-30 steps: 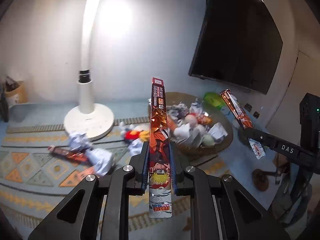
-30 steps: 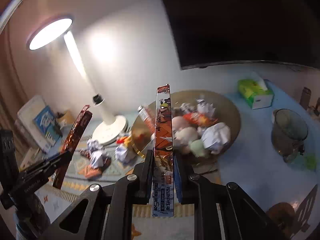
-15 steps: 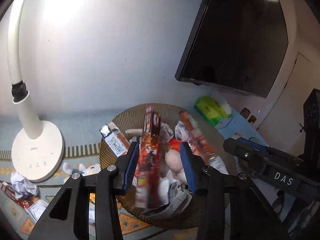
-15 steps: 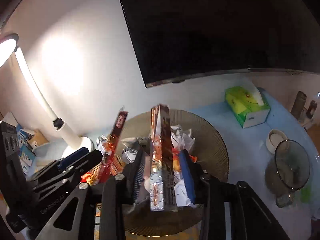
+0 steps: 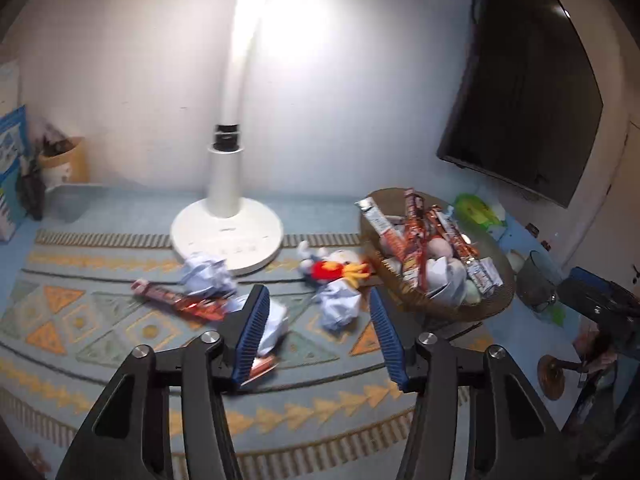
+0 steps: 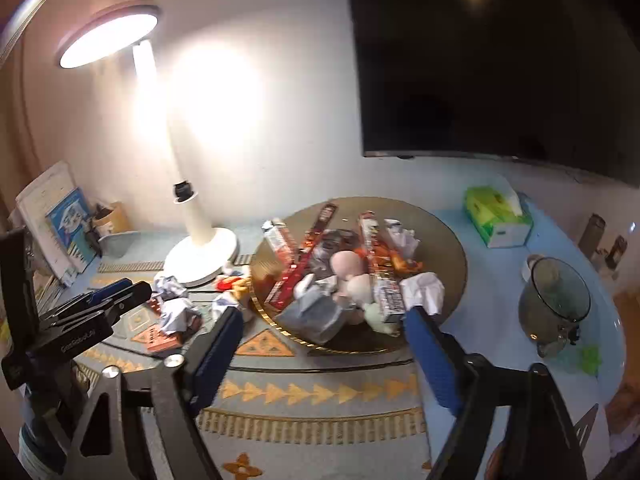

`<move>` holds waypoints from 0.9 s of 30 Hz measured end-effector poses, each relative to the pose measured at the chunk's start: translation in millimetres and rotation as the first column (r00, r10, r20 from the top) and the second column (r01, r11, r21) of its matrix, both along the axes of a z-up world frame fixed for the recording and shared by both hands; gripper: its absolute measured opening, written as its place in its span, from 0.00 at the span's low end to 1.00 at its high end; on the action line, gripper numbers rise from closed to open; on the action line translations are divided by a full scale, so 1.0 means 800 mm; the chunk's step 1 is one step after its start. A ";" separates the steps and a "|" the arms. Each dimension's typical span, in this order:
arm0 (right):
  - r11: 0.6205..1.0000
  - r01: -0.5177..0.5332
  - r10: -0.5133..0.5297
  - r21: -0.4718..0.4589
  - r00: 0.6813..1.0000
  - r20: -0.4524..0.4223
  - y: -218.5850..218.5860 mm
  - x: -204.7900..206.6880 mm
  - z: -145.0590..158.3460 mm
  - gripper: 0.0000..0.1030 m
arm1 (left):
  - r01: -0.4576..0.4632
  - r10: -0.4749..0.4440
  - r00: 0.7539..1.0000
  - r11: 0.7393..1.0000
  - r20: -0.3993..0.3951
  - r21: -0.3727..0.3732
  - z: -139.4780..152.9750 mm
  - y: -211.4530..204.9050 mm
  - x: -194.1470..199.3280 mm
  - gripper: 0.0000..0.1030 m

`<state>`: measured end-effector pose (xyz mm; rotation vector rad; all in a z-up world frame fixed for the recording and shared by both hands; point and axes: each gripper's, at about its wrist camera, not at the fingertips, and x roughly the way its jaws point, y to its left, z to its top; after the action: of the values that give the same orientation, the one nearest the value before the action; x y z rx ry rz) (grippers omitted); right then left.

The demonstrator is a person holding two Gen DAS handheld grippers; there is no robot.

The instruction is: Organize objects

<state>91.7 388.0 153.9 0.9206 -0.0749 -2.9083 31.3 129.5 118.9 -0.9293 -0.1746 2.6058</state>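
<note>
Both tools are spreading their jaws with nothing between the blue pads: the left tool (image 5: 318,330) hangs over the patterned blue mat (image 5: 100,320), the right tool (image 6: 320,344) just in front of the round woven brown basket (image 6: 448,264). Long red snack packets (image 6: 376,256) lie in that basket with crumpled white paper balls (image 6: 424,290). More crumpled paper (image 5: 206,278) and a red packet (image 5: 180,300) lie on the mat beside the white lamp base (image 5: 228,236).
</note>
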 end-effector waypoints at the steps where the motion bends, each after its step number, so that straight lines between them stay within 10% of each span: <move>1: 1.000 -0.021 0.021 -0.006 1.000 -0.018 -0.013 0.009 -0.001 1.00 | -0.036 0.036 0.999 0.999 0.009 0.019 -0.003 -0.023 0.006 0.72; 3: 0.994 -0.077 0.078 -0.073 0.997 0.006 -0.031 0.013 -0.012 1.00 | -0.128 0.128 0.992 0.989 0.008 0.068 -0.009 -0.074 0.023 0.94; 7: 0.968 -0.117 0.152 -0.221 0.977 0.150 -0.061 -0.010 -0.076 1.00 | -0.212 0.208 0.974 0.976 0.092 0.040 -0.048 -0.142 0.026 0.95; 13: 0.995 -0.012 -0.006 0.097 0.983 0.183 -0.105 -0.028 -0.158 1.00 | -0.348 0.334 0.924 0.937 0.189 0.045 -0.121 -0.196 0.024 0.95; 17: 0.989 0.005 -0.030 0.148 0.985 0.172 -0.107 -0.028 -0.166 1.00 | -0.371 0.349 0.906 0.927 0.239 0.054 -0.128 -0.203 0.015 0.99; 24: 0.985 -0.021 -0.030 0.169 0.956 0.291 -0.112 -0.047 -0.188 1.00 | -0.335 0.400 0.890 0.900 0.219 -0.279 -0.140 -0.150 0.003 0.99; 27: 0.988 -0.014 -0.040 0.156 0.942 0.334 -0.108 -0.053 -0.195 1.00 | -0.324 0.394 0.893 0.898 0.217 -0.299 -0.142 -0.146 0.005 1.00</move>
<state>49.0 301.4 -2.3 1.4409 0.1275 -2.7656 35.2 12.8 5.4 -1.4775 -0.0886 2.8741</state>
